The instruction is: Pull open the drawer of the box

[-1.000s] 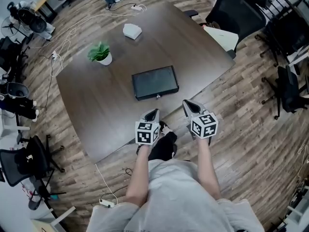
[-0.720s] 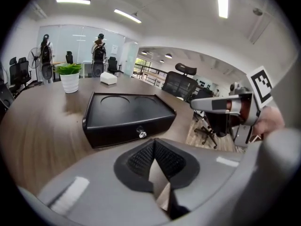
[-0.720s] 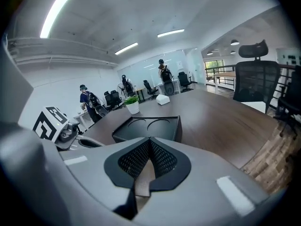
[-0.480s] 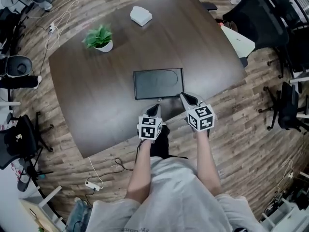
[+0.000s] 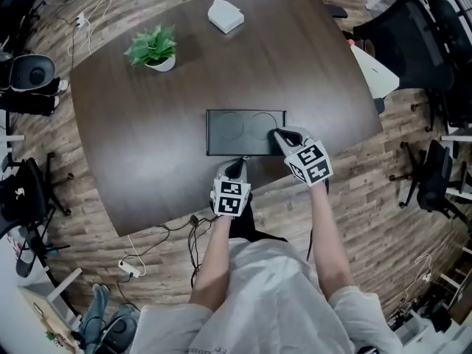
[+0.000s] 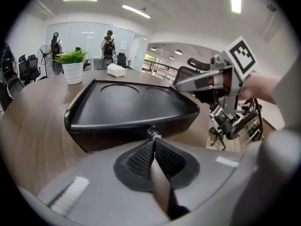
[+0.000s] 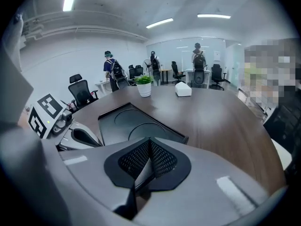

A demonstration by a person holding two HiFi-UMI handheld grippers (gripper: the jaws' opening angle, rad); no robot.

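A flat black box (image 5: pixel 245 133) with two round recesses in its lid lies on the dark wooden table (image 5: pixel 147 146). A small metal knob (image 5: pixel 244 158) sticks out of its front drawer face (image 6: pixel 131 133). My left gripper (image 5: pixel 236 165) is shut, its tips (image 6: pixel 153 140) right at the knob (image 6: pixel 153 133); whether they touch it I cannot tell. My right gripper (image 5: pixel 279 133) is also shut and rests at the box's near right corner (image 7: pixel 174 136). In the left gripper view, the right gripper (image 6: pixel 181 84) hovers over that corner.
A potted plant (image 5: pixel 153 49) and a white object (image 5: pixel 225 15) sit at the table's far side. Office chairs (image 5: pixel 413 43) stand to the right, cables (image 5: pixel 184 227) lie on the floor by my feet. Several people stand far back in the room (image 7: pixel 153 62).
Both grippers have moved forward to the box. The left one has come up to the knob and the right one has reached the box's right front corner.
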